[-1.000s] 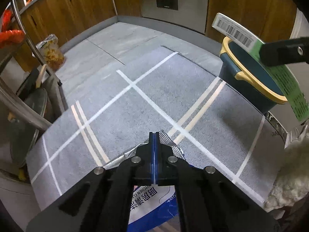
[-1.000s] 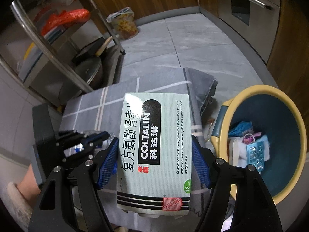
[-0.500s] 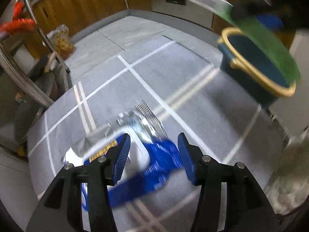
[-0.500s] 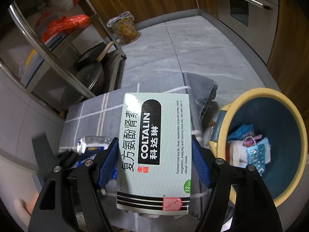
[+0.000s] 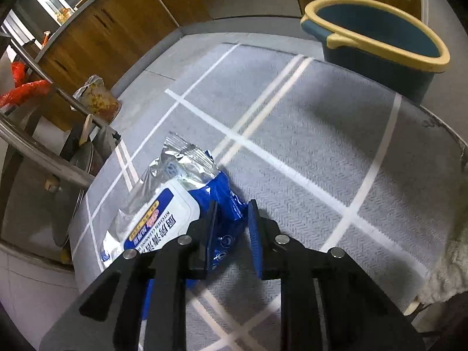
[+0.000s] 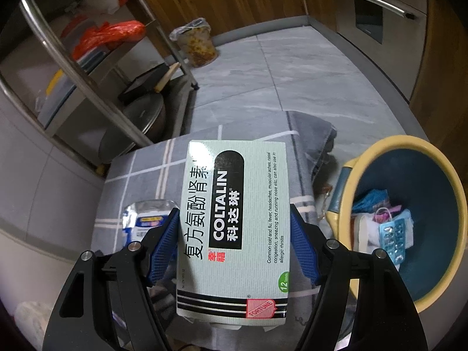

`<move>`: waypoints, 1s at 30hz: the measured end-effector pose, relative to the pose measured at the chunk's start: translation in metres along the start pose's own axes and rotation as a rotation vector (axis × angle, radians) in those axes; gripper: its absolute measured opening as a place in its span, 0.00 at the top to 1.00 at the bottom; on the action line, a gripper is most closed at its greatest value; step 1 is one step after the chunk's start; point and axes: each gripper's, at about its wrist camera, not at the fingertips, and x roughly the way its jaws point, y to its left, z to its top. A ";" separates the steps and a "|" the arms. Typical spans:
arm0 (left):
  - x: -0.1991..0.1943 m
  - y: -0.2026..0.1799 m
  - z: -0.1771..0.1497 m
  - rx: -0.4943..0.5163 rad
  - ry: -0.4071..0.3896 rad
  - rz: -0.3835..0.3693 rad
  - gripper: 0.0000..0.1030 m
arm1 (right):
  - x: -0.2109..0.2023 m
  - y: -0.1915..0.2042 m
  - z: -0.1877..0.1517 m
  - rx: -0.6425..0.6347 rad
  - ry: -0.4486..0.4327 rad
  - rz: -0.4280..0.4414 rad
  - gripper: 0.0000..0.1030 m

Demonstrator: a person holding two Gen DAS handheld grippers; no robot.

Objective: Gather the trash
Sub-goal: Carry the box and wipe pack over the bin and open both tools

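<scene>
A blue and silver wipes packet (image 5: 175, 193) lies crumpled on the grey striped mat (image 5: 292, 146). My left gripper (image 5: 233, 204) is down over the packet's blue edge. Its jaws are closing with that edge between them, and a gap still shows beside the right pad. My right gripper (image 6: 234, 213) is shut on a pale green Coltalin medicine box (image 6: 231, 263), held above the mat. The blue bin with a yellow rim (image 6: 362, 158) stands to the right of the box, with a blister pack (image 6: 395, 239) and other trash inside. The same bin (image 5: 345, 39) sits at the mat's far right corner.
A steel rack (image 5: 44, 158) with pans and a red bag (image 5: 23, 93) stands on the left. A bag of food (image 5: 99, 99) sits on the tiled floor by the wooden cabinets (image 5: 117, 29). A white fluffy thing (image 5: 447, 263) lies at the mat's right edge.
My left gripper went from fully shut to wide open, dropped toward the packet and rolled, and now has narrowed around its blue edge. The right gripper and its box have not moved.
</scene>
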 end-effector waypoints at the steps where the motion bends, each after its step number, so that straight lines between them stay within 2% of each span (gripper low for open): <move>1: -0.002 0.003 0.002 -0.015 -0.002 -0.027 0.85 | 0.000 -0.001 0.000 0.002 -0.001 -0.003 0.30; 4: -0.017 0.018 0.009 -0.088 -0.046 -0.067 0.90 | -0.001 -0.006 0.002 0.018 -0.006 -0.004 0.30; 10: -0.056 0.053 0.018 -0.264 -0.157 -0.126 0.90 | -0.007 -0.005 0.003 0.024 -0.022 0.002 0.30; 13: -0.073 0.065 0.020 -0.325 -0.200 -0.130 0.91 | -0.013 -0.004 0.002 0.023 -0.035 0.007 0.30; 21: -0.101 0.079 0.029 -0.423 -0.283 -0.143 0.92 | -0.036 -0.021 -0.001 0.055 -0.069 -0.004 0.30; 30: -0.129 0.079 0.058 -0.488 -0.401 -0.219 0.95 | -0.059 -0.048 -0.003 0.111 -0.112 -0.022 0.30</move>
